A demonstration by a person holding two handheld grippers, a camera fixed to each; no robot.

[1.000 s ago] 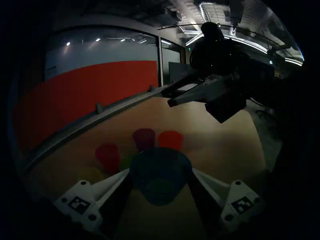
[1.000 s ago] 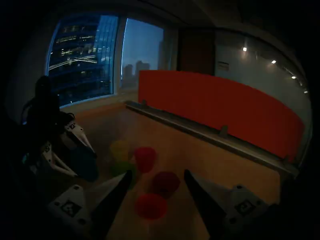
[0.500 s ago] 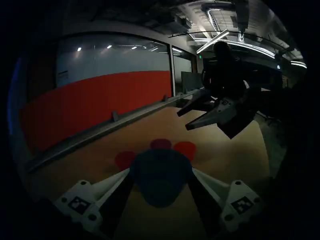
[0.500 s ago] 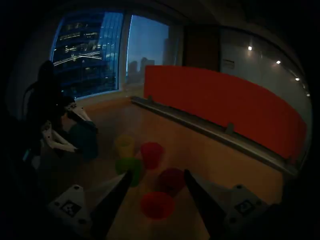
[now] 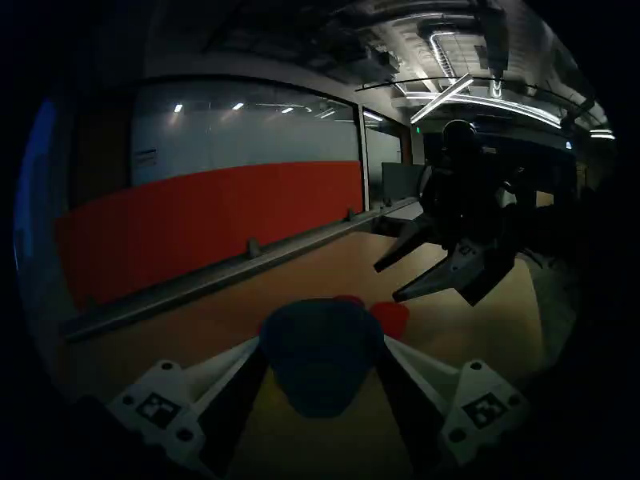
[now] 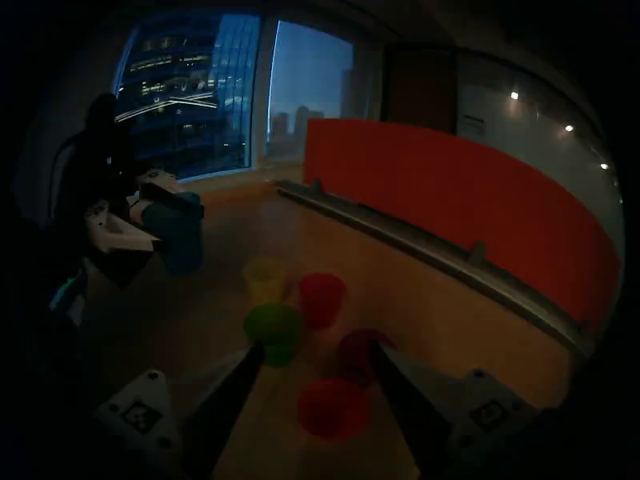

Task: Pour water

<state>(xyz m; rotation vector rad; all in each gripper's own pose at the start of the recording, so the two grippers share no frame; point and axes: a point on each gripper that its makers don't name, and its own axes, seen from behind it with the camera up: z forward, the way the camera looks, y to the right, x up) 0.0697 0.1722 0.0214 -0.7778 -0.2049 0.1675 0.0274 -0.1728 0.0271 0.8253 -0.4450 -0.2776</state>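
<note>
My left gripper [image 5: 320, 346] holds the teal-blue plastic cup [image 5: 320, 376] upright between both fingers, at six o'clock. In the right gripper view it sits at ten o'clock, well apart from the yellow plastic cup [image 6: 266, 278], the green plastic cup [image 6: 274, 328] and the red plastic cup [image 6: 322, 298] grouped near centre on the wooden table [image 6: 448, 320]. My right gripper [image 6: 314, 349] gapes wide, empty. I'd carry the lip over one cup first, then tip slowly.

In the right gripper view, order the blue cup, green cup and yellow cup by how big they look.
1. blue cup, tallest, though close to the green one
2. green cup
3. yellow cup, smallest
The green cup sits nearer the camera, so true sizes may match.
</note>
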